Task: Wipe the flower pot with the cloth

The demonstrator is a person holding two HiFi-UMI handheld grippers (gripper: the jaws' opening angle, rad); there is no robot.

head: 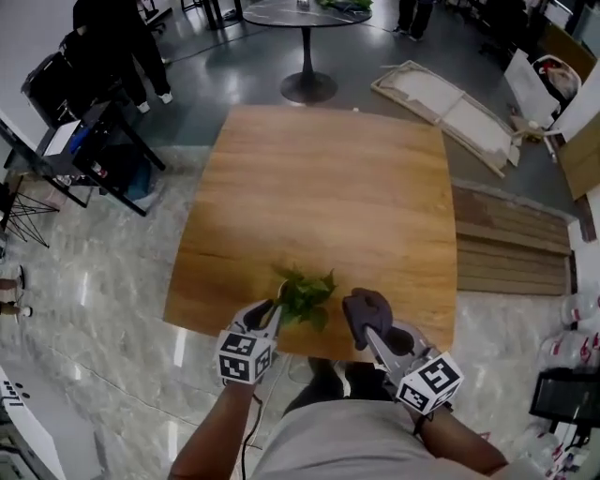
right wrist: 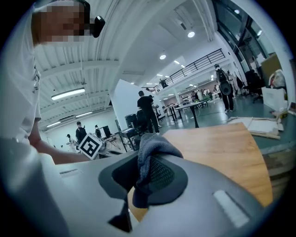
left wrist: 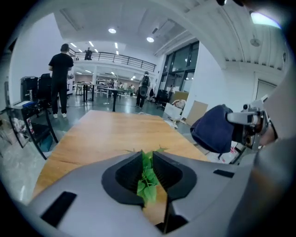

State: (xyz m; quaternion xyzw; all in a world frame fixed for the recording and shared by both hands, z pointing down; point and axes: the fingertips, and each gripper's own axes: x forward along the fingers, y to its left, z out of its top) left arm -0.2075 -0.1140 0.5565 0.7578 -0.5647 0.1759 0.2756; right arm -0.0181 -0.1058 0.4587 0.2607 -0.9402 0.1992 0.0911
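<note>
A small green leafy plant (head: 306,294) stands near the front edge of the wooden table (head: 328,197); I cannot see its pot under the leaves. My left gripper (head: 278,313) is shut on the plant's leaves (left wrist: 147,178), which are pinched between the jaws. My right gripper (head: 364,325) sits just right of the plant, shut on a dark grey-blue cloth (head: 365,307) that bunches up over the jaws (right wrist: 149,162). In the left gripper view the cloth (left wrist: 213,129) hangs at the right. The left gripper's marker cube (right wrist: 90,146) shows in the right gripper view.
A round pedestal table (head: 306,17) stands beyond the far edge. Black stands and a cart (head: 84,141) are at the left, with a person in black (head: 112,37) nearby. Wooden planks (head: 511,246) and a flat frame (head: 450,103) lie on the floor at the right.
</note>
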